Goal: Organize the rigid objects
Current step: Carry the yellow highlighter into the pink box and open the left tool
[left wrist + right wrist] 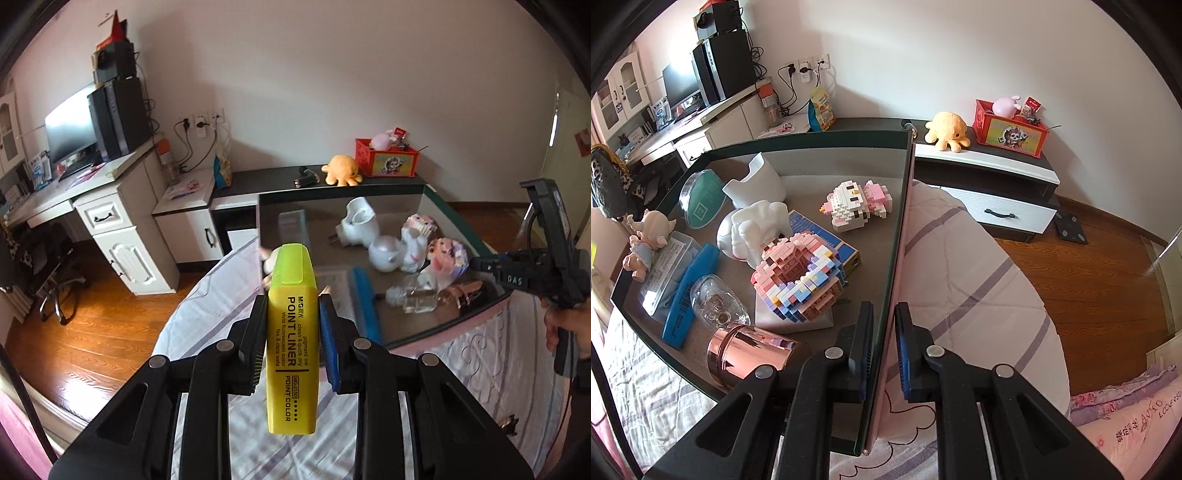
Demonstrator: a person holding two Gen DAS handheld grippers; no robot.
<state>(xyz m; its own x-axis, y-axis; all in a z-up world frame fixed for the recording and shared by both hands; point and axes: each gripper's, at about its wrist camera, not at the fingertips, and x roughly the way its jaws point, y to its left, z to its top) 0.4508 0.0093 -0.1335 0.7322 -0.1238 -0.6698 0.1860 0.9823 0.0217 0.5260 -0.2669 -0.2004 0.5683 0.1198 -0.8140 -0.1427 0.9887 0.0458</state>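
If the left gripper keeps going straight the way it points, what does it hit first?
Probably the doll at the tray's near edge, just past the tip of the highlighter held by the left gripper; depth is uncertain.

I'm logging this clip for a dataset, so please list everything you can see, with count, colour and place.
highlighter: one, yellow, held above the bed
tray: one, dark, on the bed
brick models: two, pastel, in the tray
canister: one, rose-gold, lying at the tray's near edge
glass bottle: one, clear, beside the canister
blue case: one, left part of the tray
octopus plush: one, orange, on the cabinet
crate: one, red, beside the plush
left gripper: black, clamping the highlighter
right gripper: black, clamping the tray's wall
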